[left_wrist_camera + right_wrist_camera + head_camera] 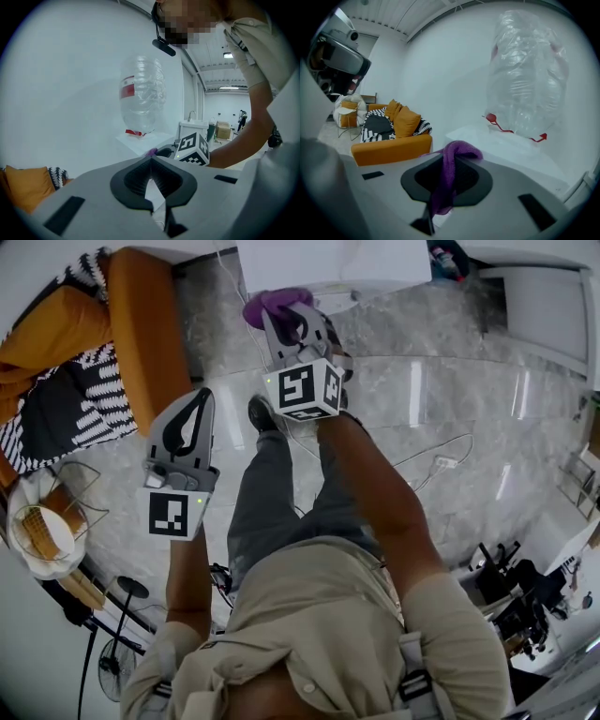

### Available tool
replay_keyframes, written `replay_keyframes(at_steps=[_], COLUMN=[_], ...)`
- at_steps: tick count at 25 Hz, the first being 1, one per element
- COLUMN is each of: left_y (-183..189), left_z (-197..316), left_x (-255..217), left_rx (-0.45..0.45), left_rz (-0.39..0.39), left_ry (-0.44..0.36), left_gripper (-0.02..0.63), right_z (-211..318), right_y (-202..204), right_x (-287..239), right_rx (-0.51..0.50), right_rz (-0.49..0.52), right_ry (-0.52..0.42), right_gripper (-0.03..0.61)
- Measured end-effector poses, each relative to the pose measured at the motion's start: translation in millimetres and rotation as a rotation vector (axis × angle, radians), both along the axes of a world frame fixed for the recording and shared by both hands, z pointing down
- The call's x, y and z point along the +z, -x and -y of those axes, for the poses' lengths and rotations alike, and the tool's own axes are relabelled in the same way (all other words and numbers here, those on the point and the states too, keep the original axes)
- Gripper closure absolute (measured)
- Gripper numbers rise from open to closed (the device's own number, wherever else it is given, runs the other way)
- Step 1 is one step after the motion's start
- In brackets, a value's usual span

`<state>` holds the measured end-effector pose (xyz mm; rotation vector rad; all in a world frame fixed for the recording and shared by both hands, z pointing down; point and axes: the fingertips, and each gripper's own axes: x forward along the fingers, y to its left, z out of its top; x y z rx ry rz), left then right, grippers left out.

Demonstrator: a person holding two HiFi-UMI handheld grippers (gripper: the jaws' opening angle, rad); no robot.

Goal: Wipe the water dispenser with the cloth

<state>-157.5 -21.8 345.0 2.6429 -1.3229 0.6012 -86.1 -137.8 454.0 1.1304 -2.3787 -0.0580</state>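
Right tongs (453, 158) clamp a purple cloth (448, 180) just short of the white water dispenser (501, 140), where a clear bottle (527, 75) stands upended on top. The left tongs (151, 161), closed on nothing, are held back nearer the person's body, near an orange sofa (141, 334), above the marble floor (441, 390).

Head view steeply down; gripper views share bottle (525, 75), seemingly near.

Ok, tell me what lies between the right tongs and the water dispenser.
Only the purple cloth, clamped in the right tongs and bunched at their tips; beyond it the top of the water dispenser is bare. The right gripper view shows this.
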Motion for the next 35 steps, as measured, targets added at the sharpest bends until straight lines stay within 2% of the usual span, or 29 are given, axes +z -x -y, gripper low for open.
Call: replay_keyframes(at_steps=[3, 5, 8, 14, 17, 21, 25, 32, 35], left_y=[-4.4, -9.6, -23.1, -48.8, -55.4, -57.8, -48.8, -19.2, -8.3], left_z=[1.8, 5.4, 11.1, 15.2, 16.3, 15.4, 12.5, 5.4, 2.5], left_x=[0.7, 0.8, 0.5, 1.2, 0.3, 1.5, 5.2, 12.5, 14.2], left_rx=[0.008, 0.021, 0.043, 0.08, 0.088, 0.088, 0.067, 0.025, 0.009], left_rz=[-0.004, -0.002, -0.001, 0.003, 0.001, 0.0, -0.003, -0.004, -0.008], left_ry=[0.01, 0.012, 0.009, 0.014, 0.013, 0.014, 0.023, 0.038, 0.036], left_gripper=[0.597, 0.597, 0.597, 0.597, 0.597, 0.597, 0.597, 0.597, 0.597], right_z=[2.6, 8.5, 18.9, 42.4, 47.2, 42.6, 32.2, 8.8, 1.9], right_y=[-21.9, -46.2, -100.0, -222.1, -243.4, -224.0, -173.2, -45.9, -6.6], right_x=[-1.2, -1.7, -1.3, -5.7, -8.1, -5.6, 4.1, 19.1, 22.0], right_rx=[0.014, 0.058, 0.168, 0.455, 0.509, 0.483, 0.404, 0.149, 0.061], right_rz=[-0.016, -0.017, -0.018, -0.012, -0.012, 0.008, 0.035, 0.037, 0.028], right_ry=[0.004, 0.007, 0.002, 0.001, 0.006, 0.013, 0.042, 0.081, 0.087], right_gripper=[0.526, 0.526, 0.526, 0.526, 0.526, 0.526, 0.526, 0.526, 0.526])
